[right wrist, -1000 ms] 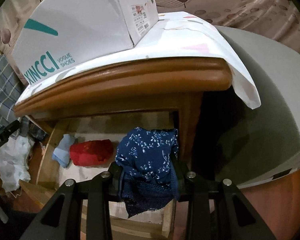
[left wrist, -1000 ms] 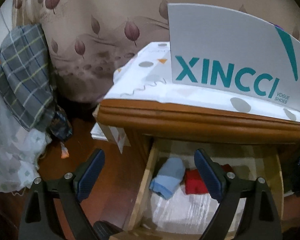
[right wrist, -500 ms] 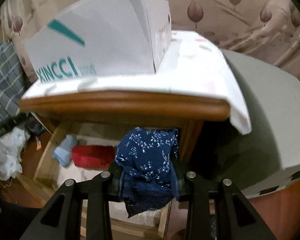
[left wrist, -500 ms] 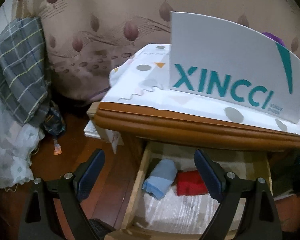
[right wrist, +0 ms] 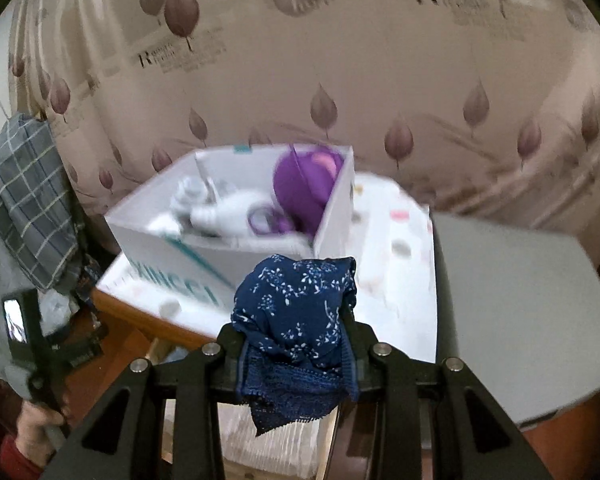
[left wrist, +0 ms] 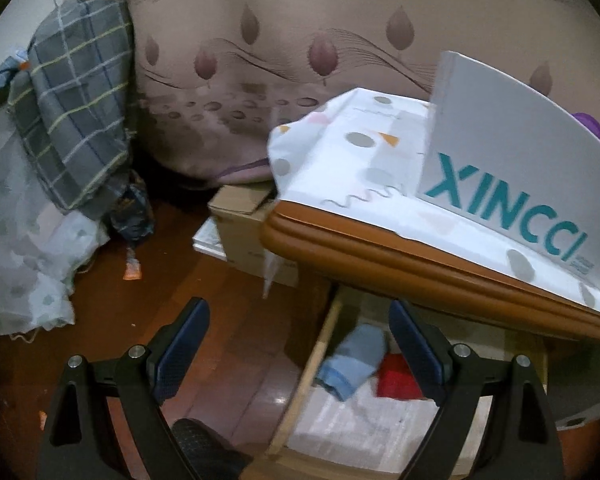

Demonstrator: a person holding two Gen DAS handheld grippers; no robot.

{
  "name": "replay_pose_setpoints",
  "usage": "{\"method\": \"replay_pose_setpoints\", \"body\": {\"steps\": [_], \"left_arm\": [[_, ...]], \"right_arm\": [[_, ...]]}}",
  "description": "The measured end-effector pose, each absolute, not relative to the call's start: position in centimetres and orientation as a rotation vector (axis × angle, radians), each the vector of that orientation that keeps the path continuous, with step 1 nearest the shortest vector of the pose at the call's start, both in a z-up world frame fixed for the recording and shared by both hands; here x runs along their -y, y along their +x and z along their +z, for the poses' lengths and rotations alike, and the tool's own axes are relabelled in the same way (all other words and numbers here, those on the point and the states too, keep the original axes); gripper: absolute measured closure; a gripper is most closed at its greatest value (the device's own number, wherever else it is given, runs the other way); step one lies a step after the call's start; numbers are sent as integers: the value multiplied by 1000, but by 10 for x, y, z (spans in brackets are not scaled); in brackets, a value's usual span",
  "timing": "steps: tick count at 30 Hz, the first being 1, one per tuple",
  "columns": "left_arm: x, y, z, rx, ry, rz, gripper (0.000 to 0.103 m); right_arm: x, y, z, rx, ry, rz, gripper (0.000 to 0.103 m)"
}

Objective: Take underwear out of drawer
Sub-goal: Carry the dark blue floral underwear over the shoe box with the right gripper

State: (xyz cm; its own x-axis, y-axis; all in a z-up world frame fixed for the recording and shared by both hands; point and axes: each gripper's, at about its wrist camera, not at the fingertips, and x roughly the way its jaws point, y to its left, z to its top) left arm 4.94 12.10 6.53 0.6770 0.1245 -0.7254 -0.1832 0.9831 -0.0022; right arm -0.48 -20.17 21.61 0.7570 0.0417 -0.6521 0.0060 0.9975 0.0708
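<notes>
1. Underwear [right wrist: 296, 308], navy with white flowers, is clamped in my right tool [right wrist: 296, 356], in front of the white shoe box [right wrist: 236, 256].
2. My left tool [left wrist: 296, 344] stands wide apart, empty, below the box, over the open drawer [left wrist: 304, 380].

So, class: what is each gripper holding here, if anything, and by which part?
The right gripper clamps the navy floral underwear by its bunched lower part, lace trim hanging below. The left gripper is open and holds nothing.
</notes>
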Motion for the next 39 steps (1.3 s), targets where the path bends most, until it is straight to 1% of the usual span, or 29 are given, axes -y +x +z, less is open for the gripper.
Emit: {"method": "replay_pose_setpoints", "body": {"steps": [5, 12, 18, 22, 28, 32, 33, 34, 36, 38, 39], "left_arm": [[-141, 52, 65, -826, -133, 201, 14], [-169, 53, 66, -833, -197, 258, 14], [-189, 55, 65, -845, -236, 298, 14], [-199, 55, 64, -848, -257, 320, 14], [-209, 55, 61, -869, -283, 334, 14], [-210, 55, 60, -871, -279, 337, 14], [-210, 56, 60, -870, -280, 333, 14], [-210, 56, 60, -874, -279, 335, 14], [-209, 55, 60, -876, -281, 334, 14], [-209, 55, 60, -877, -280, 334, 14], [-209, 55, 60, -875, -280, 333, 14]], "right_arm": [[185, 24, 256, -701, 2, 35, 68], [154, 73, 265, -739, -15, 77, 68], [131, 116, 252, -801, -37, 95, 68], [123, 139, 233, -852, -77, 64, 67], [127, 160, 194, -943, -65, 22, 65], [130, 168, 178, -967, -48, 6, 64], [130, 170, 175, -976, -53, -1, 61], [131, 172, 172, -981, -52, -9, 55], [132, 175, 170, -982, -44, -25, 50], [132, 176, 171, -981, -44, -29, 41], [132, 175, 173, -972, -49, -26, 41]]}}
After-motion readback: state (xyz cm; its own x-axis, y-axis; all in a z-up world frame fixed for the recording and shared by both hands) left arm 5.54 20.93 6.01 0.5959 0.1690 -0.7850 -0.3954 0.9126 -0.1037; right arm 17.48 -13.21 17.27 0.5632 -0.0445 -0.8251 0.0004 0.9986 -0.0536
